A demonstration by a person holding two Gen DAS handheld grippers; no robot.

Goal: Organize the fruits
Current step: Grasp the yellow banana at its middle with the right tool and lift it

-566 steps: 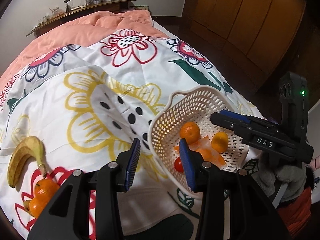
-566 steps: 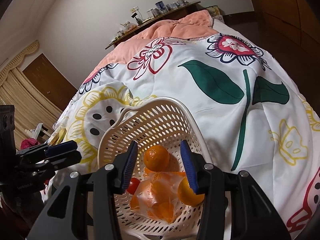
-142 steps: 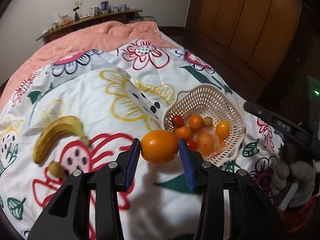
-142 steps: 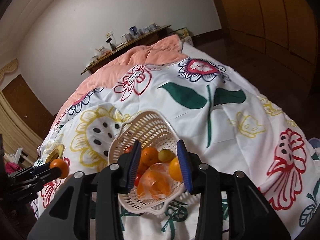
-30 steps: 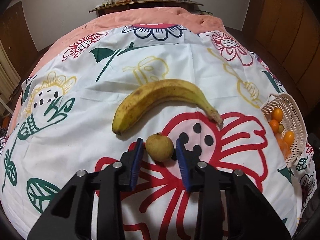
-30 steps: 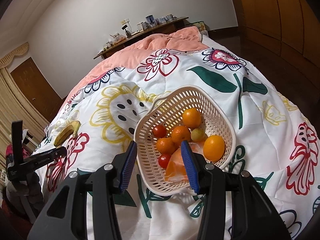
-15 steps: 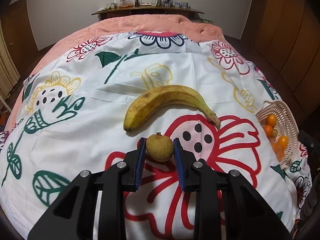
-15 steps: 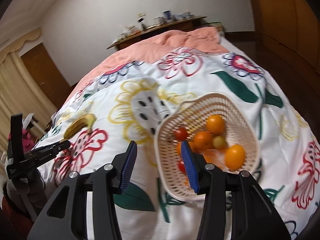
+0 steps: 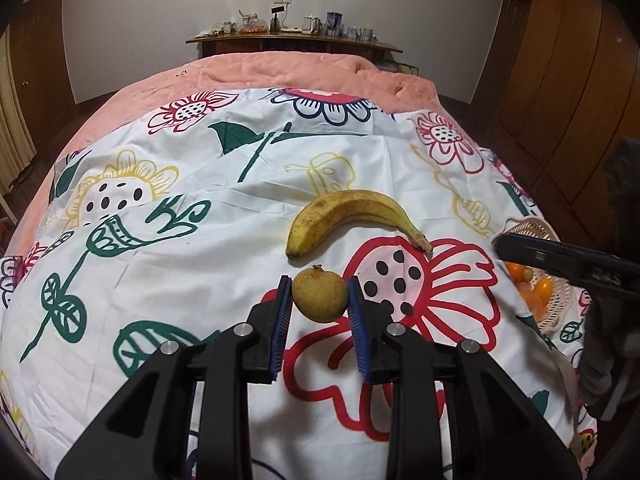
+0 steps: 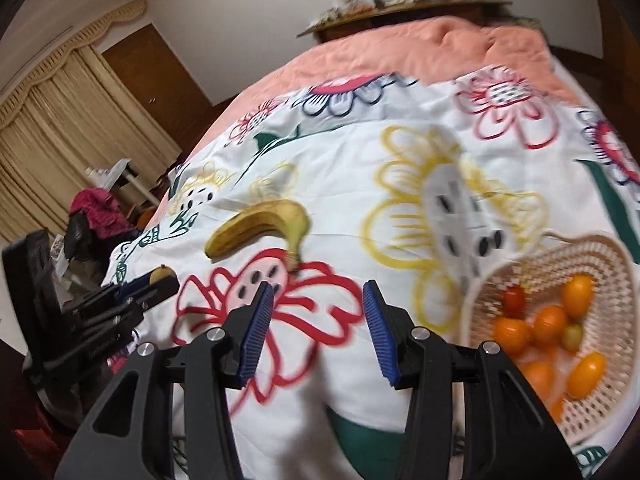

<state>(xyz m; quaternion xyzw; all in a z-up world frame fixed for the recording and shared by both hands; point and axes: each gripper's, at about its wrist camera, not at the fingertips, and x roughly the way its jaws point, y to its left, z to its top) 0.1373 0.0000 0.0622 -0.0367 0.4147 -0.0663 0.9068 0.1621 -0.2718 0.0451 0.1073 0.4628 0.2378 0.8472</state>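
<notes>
My left gripper is shut on a small round yellow-brown fruit and holds it just above the flowered bedspread. A yellow banana lies on the bedspread just beyond it. The white basket at the right holds several oranges and small tomatoes. My right gripper is open and empty over the red flower print, left of the basket. The banana lies ahead of it. The left gripper with the fruit shows at the far left of the right wrist view.
A pink blanket covers the far half of the bed. A wooden shelf with small items stands at the head. Wooden wardrobe doors line the right side. Curtains and clutter stand beside the bed's left side.
My left gripper has closed on the round fruit and lifted it slightly. My right gripper has swung left from the basket toward the banana; its view is motion blurred.
</notes>
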